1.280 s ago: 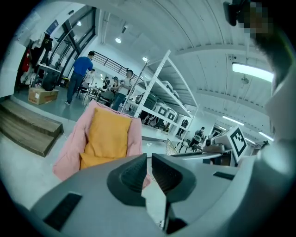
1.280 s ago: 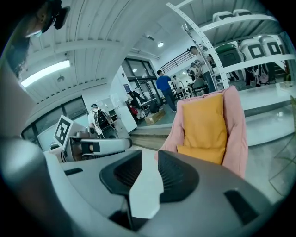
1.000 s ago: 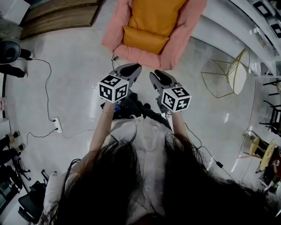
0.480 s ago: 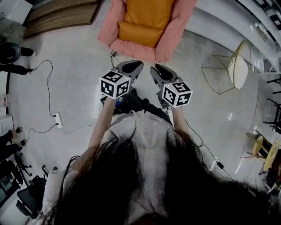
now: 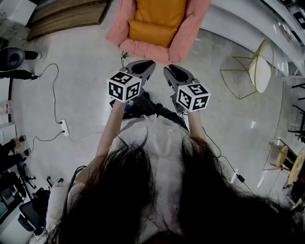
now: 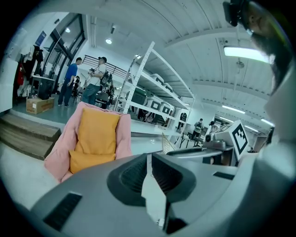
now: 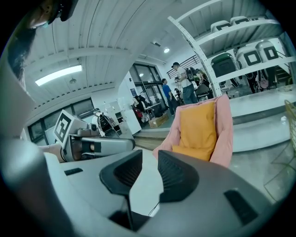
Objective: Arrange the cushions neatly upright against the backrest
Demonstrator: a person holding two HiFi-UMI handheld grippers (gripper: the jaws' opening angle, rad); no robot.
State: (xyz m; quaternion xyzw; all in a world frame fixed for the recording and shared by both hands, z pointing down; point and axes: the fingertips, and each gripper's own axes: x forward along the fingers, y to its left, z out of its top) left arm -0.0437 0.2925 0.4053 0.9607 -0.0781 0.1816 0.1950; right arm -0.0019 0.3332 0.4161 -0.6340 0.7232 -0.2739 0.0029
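Note:
A pink armchair (image 5: 188,43) stands on the floor ahead of me. One orange cushion (image 5: 159,12) leans upright against its backrest, and a second orange cushion (image 5: 151,32) lies across the seat in front. Both grippers hover side by side well short of the chair, touching nothing. My left gripper (image 5: 143,66) is shut and empty; its own view shows the upright cushion (image 6: 98,129) and the seat cushion (image 6: 90,159) beyond the jaws. On my right gripper (image 5: 170,71) the jaws stand a little apart with nothing between them, pointing toward the chair (image 7: 224,134) and cushions (image 7: 199,127).
A gold wire chair (image 5: 252,76) stands at the right. A power strip with a cable (image 5: 64,127) lies on the floor at the left. A wooden step (image 5: 66,16) is at the back left, a white raised platform (image 5: 248,24) at the back right. People (image 6: 83,83) stand far behind.
The armchair has slid slightly up and left in the head view. Both grippers stay side by side with their jaws unchanged.

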